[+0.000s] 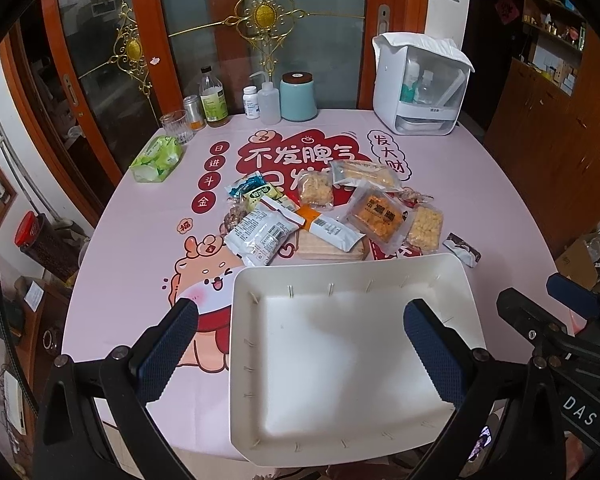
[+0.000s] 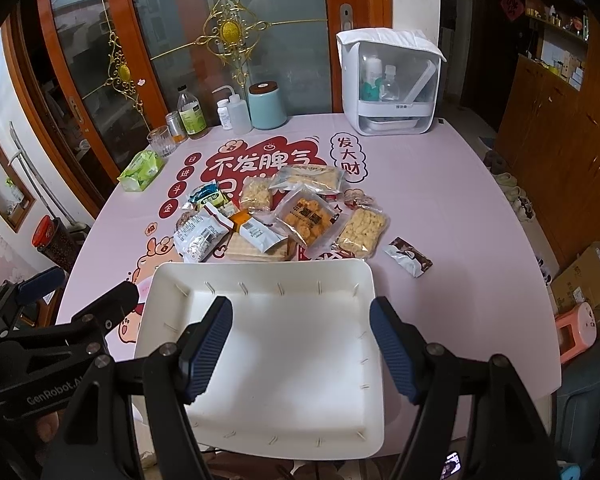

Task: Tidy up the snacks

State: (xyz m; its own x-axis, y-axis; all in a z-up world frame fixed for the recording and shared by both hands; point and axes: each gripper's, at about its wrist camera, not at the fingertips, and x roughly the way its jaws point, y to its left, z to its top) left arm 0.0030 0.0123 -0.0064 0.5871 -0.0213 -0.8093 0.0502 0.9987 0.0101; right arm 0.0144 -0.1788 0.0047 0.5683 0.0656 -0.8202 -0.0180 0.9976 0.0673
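Observation:
A white empty tray (image 1: 444,270) (image 2: 172,276) sits at the near table edge. Behind it lies a pile of snack packets (image 1: 328,212) (image 2: 284,216), among them an orange cracker pack (image 1: 380,216) (image 2: 308,218) and a white barcode pack (image 1: 264,228) (image 2: 200,236). A small brown-and-white packet (image 1: 462,249) (image 2: 408,257) lies apart to the right. My left gripper (image 1: 300,344) is open and empty above the tray's left part. My right gripper (image 2: 300,344) is open and empty above the tray; it also shows at the right of the left wrist view (image 1: 556,320).
Along the far edge stand a glass (image 1: 175,126), bottles (image 1: 213,98), a teal canister (image 1: 298,96) and a white dispenser box (image 1: 420,84). A green tissue pack (image 1: 156,158) lies far left. Wooden cabinets stand to the right.

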